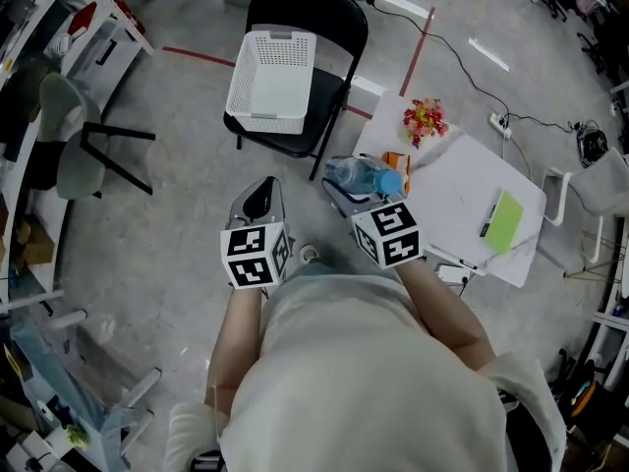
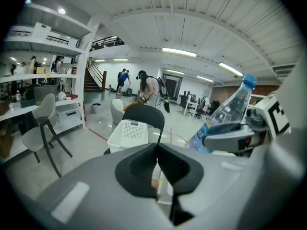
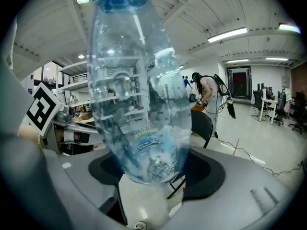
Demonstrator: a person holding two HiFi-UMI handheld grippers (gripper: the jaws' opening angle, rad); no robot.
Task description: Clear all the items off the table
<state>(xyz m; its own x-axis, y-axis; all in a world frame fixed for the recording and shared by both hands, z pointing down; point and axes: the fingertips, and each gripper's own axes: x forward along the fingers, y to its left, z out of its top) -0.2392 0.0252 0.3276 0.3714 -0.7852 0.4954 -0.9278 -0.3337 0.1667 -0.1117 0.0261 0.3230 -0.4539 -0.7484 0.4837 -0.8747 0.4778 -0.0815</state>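
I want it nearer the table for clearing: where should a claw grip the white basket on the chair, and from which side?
Likely the rim of the basket's near short wall, from above on the person's side. It sits upright and open on the chair, so its thin rim is exposed, while the chair's back crowds the far end. The shut, empty left claw is free.

Big open lab or workshop hall, office-like at the edges. Head view: bare grey floor (image 1: 177, 175) with red tape lines (image 1: 200, 56) at eleven o'clock, a loose cable (image 1: 460, 65) and power strip (image 1: 498, 122) at two. Left gripper view: white shelves (image 2: 45, 35) at ten o'clock, a staircase (image 2: 93, 80) to an upper level, ceiling strip lights (image 2: 179, 52) at twelve. Right gripper view: desk chairs (image 3: 261, 100) at three.
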